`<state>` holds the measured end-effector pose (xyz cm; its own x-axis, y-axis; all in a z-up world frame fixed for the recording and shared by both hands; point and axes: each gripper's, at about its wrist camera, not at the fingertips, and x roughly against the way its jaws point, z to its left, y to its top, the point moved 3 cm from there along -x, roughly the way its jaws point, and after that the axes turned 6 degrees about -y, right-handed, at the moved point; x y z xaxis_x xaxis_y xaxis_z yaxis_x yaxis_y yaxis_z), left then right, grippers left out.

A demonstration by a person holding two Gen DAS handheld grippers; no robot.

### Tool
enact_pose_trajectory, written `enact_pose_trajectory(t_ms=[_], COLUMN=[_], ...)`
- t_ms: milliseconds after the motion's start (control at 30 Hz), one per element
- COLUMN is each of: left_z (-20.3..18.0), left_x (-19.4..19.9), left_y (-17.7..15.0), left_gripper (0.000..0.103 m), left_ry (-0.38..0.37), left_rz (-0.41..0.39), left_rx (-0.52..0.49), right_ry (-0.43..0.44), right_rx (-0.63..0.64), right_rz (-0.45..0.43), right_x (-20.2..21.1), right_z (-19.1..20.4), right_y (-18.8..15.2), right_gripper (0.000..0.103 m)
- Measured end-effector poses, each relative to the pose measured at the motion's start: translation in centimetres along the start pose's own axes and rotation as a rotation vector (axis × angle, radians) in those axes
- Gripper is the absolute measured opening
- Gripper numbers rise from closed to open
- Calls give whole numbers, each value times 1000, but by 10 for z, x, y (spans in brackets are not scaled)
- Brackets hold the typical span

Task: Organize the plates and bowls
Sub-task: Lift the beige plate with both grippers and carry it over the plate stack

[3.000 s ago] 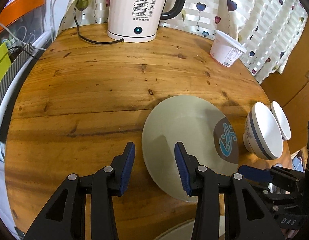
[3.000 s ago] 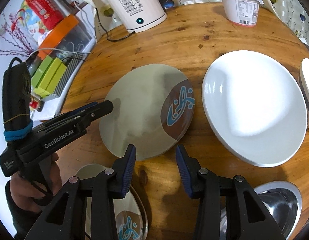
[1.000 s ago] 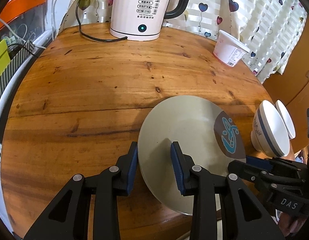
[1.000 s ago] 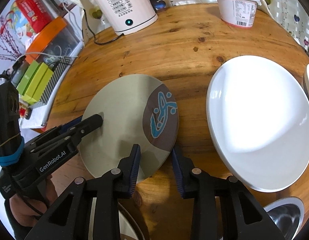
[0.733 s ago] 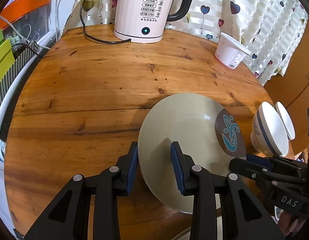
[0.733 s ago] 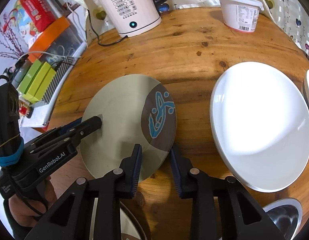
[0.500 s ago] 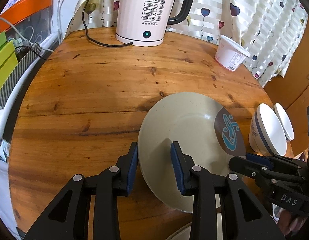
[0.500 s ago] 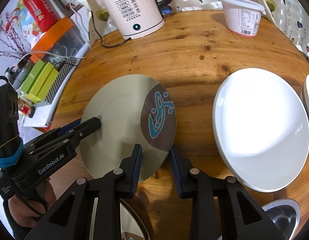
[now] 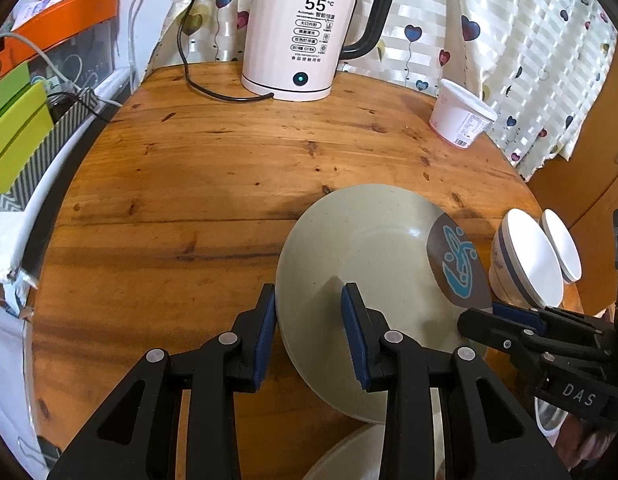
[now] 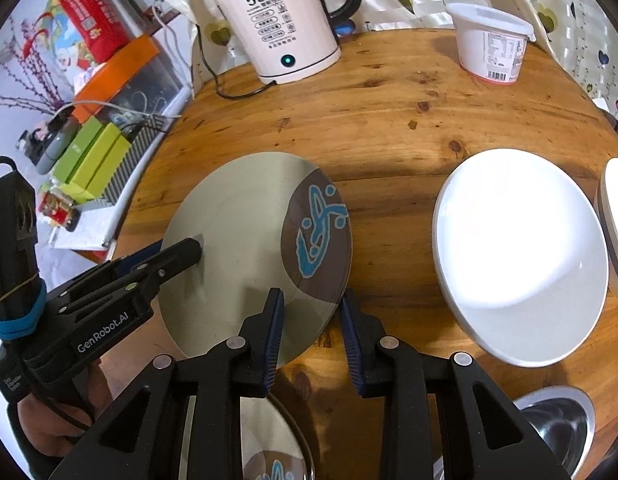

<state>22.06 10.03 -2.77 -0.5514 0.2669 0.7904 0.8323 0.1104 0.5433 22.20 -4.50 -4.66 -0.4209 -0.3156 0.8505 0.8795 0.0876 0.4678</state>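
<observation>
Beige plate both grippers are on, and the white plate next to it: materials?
Beige plate: looks like matte melamine or wheat-fibre plastic; dull, faintly speckled surface, thin rim, printed brown-and-blue patch. Ceramic not ruled out. White plate: likely glazed ceramic; bright glossy highlights, thicker rim. Left gripper and right gripper each clamp the beige plate's edge.

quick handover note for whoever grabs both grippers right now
Left hand-held gripper: shut on the beige plate's left rim.
Right hand-held gripper: shut on its near rim by the brown patch.
The plate looks tilted, lifted off the table.
White plate right; two bowls beyond; a matching plate and steel bowl nearer.
Nothing stacked yet; all sorting remains.
</observation>
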Motion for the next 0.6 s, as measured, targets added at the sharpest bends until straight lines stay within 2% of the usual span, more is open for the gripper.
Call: enact_pose_trajectory(t_ms=[600], left_z=[-16], left_x=[49], left_y=[-44], left_gripper=[34], left_ry=[31], left_rz=[-24], left_rx=[51], right_ry=[29], right_rx=[59], right_rz=[-8], right_x=[32], right_z=[8], right_y=[-26], right_gripper=[28])
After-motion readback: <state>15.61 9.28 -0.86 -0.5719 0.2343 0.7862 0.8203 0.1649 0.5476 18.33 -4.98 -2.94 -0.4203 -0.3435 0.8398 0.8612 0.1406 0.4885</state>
